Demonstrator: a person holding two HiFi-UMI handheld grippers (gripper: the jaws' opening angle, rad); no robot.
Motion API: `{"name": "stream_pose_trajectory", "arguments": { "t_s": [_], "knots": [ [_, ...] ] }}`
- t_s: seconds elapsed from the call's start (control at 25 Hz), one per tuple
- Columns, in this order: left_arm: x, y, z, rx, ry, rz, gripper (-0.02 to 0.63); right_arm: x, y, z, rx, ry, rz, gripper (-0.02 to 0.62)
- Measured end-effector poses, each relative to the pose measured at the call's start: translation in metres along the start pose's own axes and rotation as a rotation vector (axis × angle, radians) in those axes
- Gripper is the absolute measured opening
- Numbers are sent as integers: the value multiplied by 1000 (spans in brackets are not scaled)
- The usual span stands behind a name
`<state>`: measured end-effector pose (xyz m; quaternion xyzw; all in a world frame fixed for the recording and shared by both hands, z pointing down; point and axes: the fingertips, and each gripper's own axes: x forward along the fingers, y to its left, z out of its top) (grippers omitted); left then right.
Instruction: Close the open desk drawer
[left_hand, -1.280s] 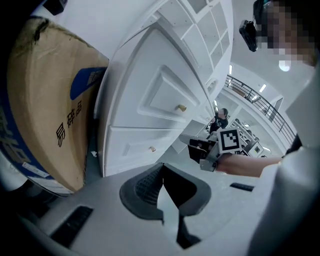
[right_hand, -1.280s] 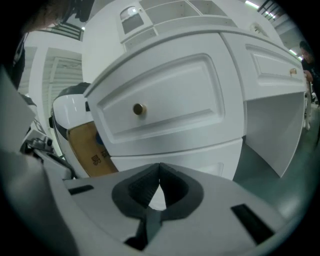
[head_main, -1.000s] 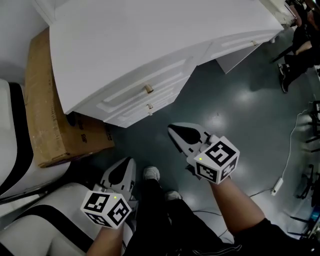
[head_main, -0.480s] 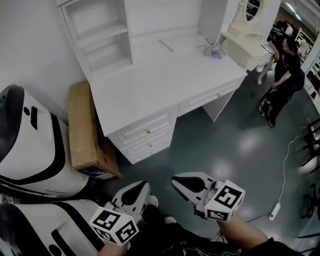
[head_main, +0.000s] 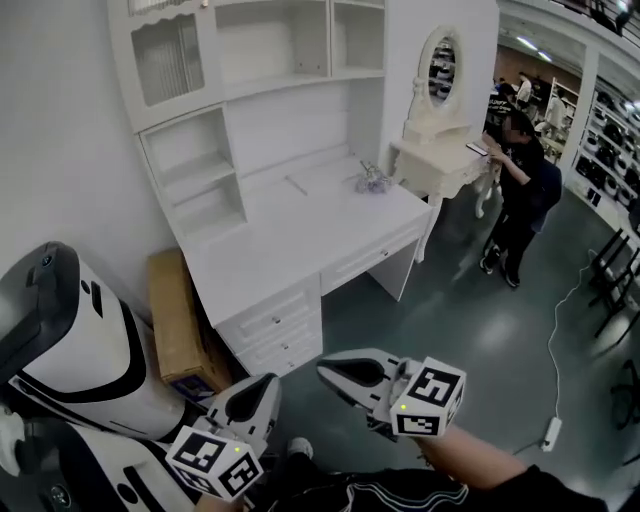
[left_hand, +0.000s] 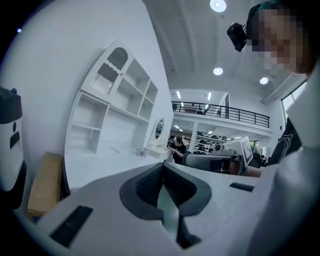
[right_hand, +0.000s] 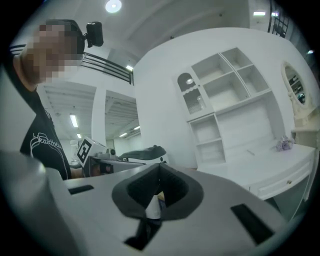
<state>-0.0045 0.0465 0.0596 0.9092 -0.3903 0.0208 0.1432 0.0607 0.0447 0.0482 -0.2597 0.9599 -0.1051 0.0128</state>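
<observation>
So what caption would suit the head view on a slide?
Left gripper and right gripper, both shut, hover short of a white desk whose drawers look closed.

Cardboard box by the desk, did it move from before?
No. The cardboard box still sits right beside the white desk, at its drawer end; only the view swung upward.

We could read no text with certainty. White lettering crossed the person's black shirt (right_hand: 42, 144) in the right gripper view, too small and warped to spell out. The left cube (head_main: 212, 460) and right cube (head_main: 428, 398) bore only square black-and-white patterns.
</observation>
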Motion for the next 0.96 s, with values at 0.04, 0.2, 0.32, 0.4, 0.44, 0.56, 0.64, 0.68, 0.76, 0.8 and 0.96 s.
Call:
{"name": "stream_pose_trajectory", "arguments": {
  "t_s": [0.04, 0.2, 0.32, 0.4, 0.44, 0.56, 0.64, 0.68, 0.76, 0.8, 0.96],
  "knots": [
    [-1, -6, 6, 3, -13, -13, 5, -5, 3, 8, -5, -11, 3, 6],
    [-10, -19, 17, 9, -50, -28, 5, -14, 16, 21, -32, -34, 13, 6],
    [-12, -25, 21, 9, -59, -35, 5, -20, 19, 23, -13, -51, 14, 6],
    [-11, -30, 21, 5, -56, -48, 5, -24, 19, 23, 11, -58, 17, 6],
    [-10, -31, 21, 1, -56, -56, 5, -24, 19, 23, 16, -59, 16, 6],
    [-10, -32, 24, -1, -65, -71, 5, -23, 19, 21, 7, -55, 6, 6],
    [-10, -31, 26, 8, -68, -74, 5, -22, 19, 21, 1, -53, 3, 6],
    [-9, -31, 28, 10, -68, -75, 5, -22, 19, 22, -2, -53, 1, 6],
    [-9, -33, 31, 12, -69, -77, 5, -24, 19, 25, -5, -54, -2, 6],
    [-9, -34, 32, 12, -70, -77, 5, -25, 19, 27, -6, -57, -3, 6],
    [-14, -33, 35, 18, -78, -72, 5, -28, 18, 29, -7, -69, -13, 6]
  ]
}}
